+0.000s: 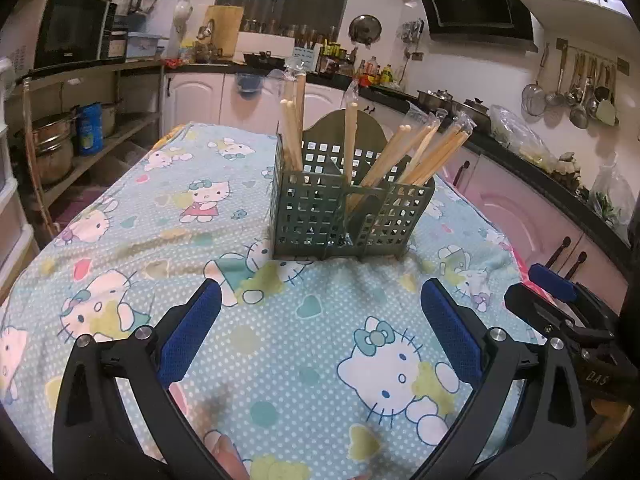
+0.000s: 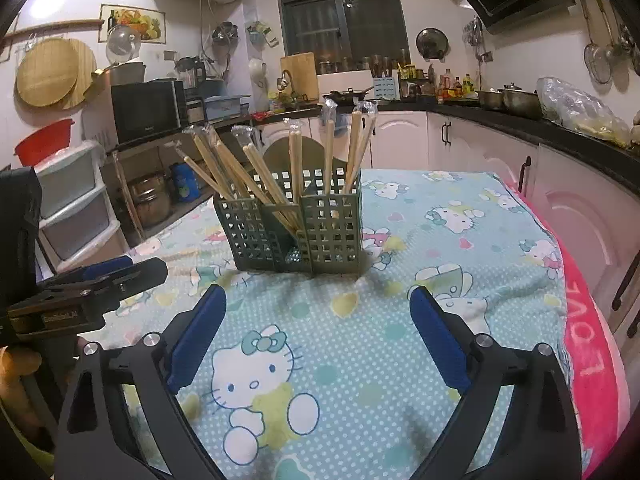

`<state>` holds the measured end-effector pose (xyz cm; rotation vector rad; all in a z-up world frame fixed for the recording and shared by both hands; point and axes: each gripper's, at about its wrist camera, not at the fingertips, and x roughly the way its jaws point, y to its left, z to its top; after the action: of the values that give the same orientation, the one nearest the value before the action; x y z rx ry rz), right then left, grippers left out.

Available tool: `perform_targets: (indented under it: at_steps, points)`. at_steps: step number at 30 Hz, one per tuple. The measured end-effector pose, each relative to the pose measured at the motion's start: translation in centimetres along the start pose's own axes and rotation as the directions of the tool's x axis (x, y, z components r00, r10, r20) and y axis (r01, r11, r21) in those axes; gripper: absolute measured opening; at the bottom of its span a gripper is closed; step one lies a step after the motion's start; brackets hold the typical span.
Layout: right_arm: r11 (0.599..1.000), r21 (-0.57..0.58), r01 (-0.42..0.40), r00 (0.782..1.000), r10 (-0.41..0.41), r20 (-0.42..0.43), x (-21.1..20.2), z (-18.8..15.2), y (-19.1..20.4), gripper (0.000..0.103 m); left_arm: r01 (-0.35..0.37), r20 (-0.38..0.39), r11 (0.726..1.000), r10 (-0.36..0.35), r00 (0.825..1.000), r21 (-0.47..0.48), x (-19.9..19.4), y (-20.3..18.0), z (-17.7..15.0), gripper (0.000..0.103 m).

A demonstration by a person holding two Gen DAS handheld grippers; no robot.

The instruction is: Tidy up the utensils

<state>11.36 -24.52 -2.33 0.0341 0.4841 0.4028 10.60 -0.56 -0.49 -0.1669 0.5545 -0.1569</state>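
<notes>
Blue-padded left gripper (image 1: 320, 304) filled bottom of left wrist frame, jaws spread wide, nothing between them; we saw only Hello Kitty cloth (image 1: 132, 236) on table beneath. Right gripper (image 2: 318, 308) likewise at bottom of right wrist frame, jaws spread, holding nothing. Green utensil holder (image 1: 348, 216) stood upright on cloth at frame centre, well apart from both grippers. Wrapped chopsticks (image 1: 416, 152) stood and leaned in its compartments. We noted pink towel (image 2: 592, 344) along right edge of right wrist frame.
</notes>
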Motion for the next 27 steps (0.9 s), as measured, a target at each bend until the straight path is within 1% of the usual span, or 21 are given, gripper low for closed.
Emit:
perform_targets:
  at_steps: [8, 17, 22, 27]
  points:
    - [0.999, -0.023, 0.039, 0.999, -0.038, 0.029, 0.0, -1.2, 0.2, 0.094, -0.021, 0.027, 1.0, 0.021, 0.999, 0.009, 0.1, 0.1, -1.2, 0.091]
    - [0.996, -0.027, 0.087, 0.99, -0.083, 0.118, -0.5, -1.8, 0.3, 0.096, -0.066, 0.071, 0.998, 0.064, 0.995, 0.023, 0.0, 0.2, -2.1, 0.091]
    - [0.994, -0.043, 0.104, 0.985, -0.097, 0.142, -0.5, -2.2, 0.5, 0.096, -0.071, 0.079, 0.997, 0.069, 0.994, 0.028, 0.1, 0.2, -2.5, 0.091]
    - [0.994, -0.044, 0.104, 0.985, -0.097, 0.143, -0.5, -2.3, 0.5, 0.096, -0.08, 0.089, 0.996, 0.077, 0.993, 0.031, 0.0, 0.1, -2.7, 0.091]
